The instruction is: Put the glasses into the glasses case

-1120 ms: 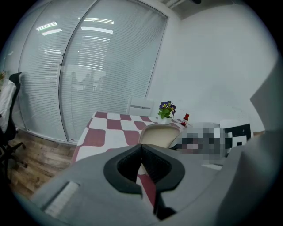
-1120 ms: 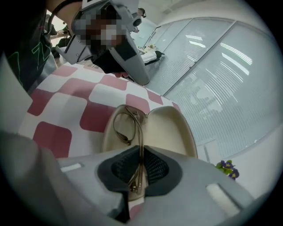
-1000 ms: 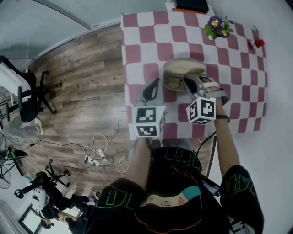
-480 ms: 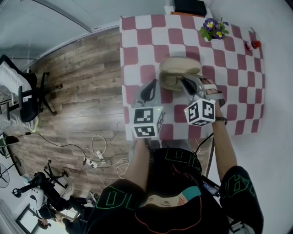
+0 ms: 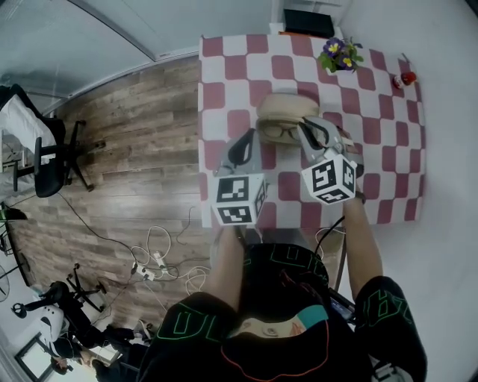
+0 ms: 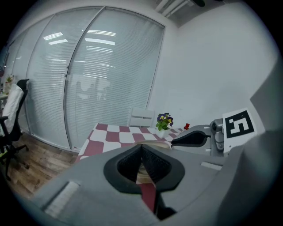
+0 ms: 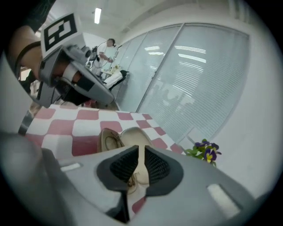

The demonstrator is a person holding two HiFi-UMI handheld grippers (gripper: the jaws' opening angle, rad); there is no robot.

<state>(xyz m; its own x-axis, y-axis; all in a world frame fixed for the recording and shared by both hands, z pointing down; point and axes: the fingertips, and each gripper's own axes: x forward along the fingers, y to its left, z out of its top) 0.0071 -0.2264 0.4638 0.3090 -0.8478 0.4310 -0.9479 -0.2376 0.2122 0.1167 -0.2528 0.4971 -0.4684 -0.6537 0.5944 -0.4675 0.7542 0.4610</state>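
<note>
A beige glasses case [image 5: 282, 110] lies open on the checked table [image 5: 381, 149]. The dark-framed glasses [image 5: 278, 132] rest in its near half. My right gripper [image 5: 304, 128] reaches in from the right and is shut on the right end of the glasses. In the right gripper view its pads [image 7: 154, 167] leave only a thin slit, with the case [image 7: 126, 137] just beyond. My left gripper [image 5: 248, 136] hovers at the case's left side, shut and holding nothing. In the left gripper view its pads [image 6: 152, 162] meet at the tips.
A pot of purple flowers [image 5: 337, 54] stands at the far side, a small red object [image 5: 404, 77] at the far right, and a black box [image 5: 302, 22] on the far edge. Left of the table are wooden floor, cables [image 5: 160, 257] and an office chair [image 5: 37, 149].
Both grippers and the case sit slightly higher in the view as the head camera shifted. The right gripper stays closed at the glasses in the case; the left stays beside it.
</note>
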